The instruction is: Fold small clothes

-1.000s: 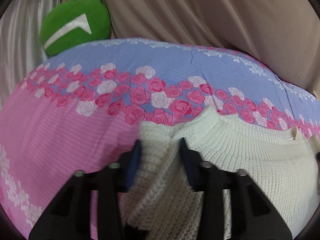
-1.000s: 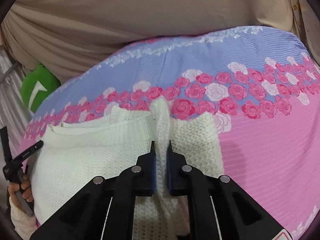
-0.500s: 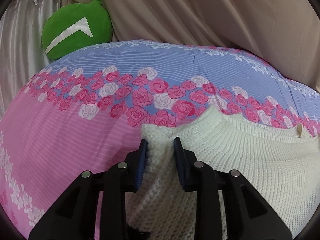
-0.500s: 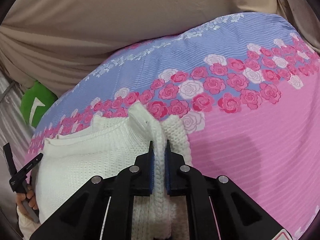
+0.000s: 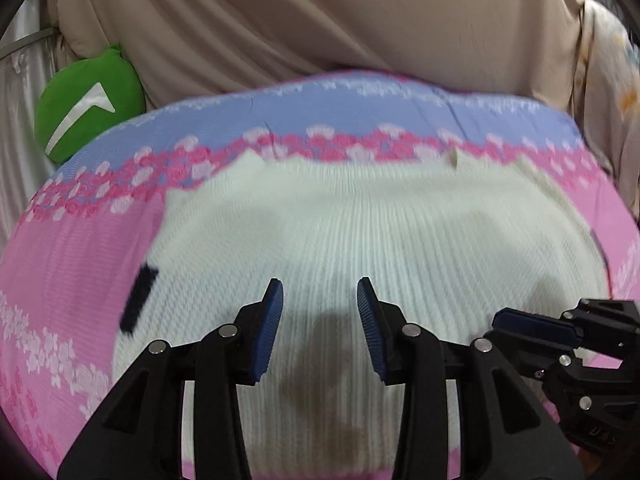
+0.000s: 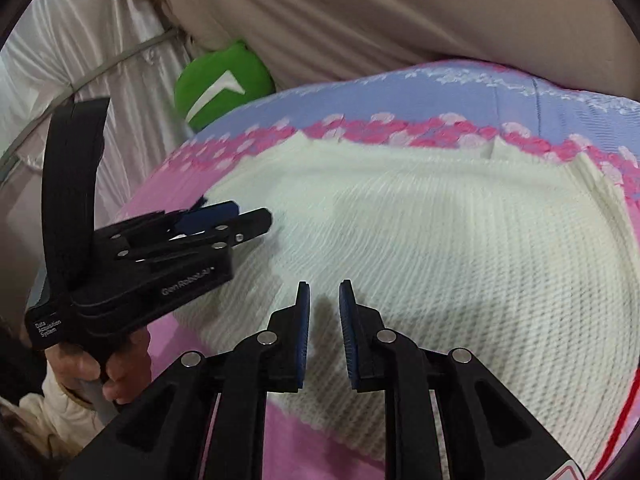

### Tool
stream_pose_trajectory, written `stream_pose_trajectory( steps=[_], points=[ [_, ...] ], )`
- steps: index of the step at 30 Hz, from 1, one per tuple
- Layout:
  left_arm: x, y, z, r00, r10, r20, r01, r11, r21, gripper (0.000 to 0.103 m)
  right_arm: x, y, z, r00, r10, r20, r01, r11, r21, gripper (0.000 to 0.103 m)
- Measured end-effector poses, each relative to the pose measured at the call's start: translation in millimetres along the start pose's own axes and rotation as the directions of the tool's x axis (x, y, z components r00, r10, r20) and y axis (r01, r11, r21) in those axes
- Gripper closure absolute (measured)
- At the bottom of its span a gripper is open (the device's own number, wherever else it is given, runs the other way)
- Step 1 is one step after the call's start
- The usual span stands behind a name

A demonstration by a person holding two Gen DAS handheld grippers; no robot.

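Left wrist: both claws (agape, empty) above white sweater.

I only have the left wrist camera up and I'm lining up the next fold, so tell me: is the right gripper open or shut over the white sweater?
Observer: The right gripper is open. Nothing is between its pads, and it points over the near part of the sweater.
Operator: How does my left gripper look from that side?
Observer: The left gripper sits over the sweater's left edge, with its fingers pointing across the knit. I cannot tell whether it touches.
Operator: Anything behind it that I can't see?
Observer: A bare hand is wrapped around its handle, at the lower left of the right wrist view.
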State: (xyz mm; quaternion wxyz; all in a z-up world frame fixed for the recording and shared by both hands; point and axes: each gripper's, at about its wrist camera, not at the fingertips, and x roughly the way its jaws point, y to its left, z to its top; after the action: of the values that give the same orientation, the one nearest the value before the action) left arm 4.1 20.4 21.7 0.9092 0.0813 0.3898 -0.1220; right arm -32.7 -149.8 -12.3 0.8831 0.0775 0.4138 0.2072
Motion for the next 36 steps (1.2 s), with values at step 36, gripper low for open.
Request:
stream_pose_trajectory(
  steps=[36],
  points=[
    [8.8,118.0,-25.7,0.988,0.113,-0.106,-0.141,0.940,-0.310,0.028,48.9,-2.3,40.4,0.994,-0.094,-0.048,0.094,0.996,0.007,0.093]
  ],
)
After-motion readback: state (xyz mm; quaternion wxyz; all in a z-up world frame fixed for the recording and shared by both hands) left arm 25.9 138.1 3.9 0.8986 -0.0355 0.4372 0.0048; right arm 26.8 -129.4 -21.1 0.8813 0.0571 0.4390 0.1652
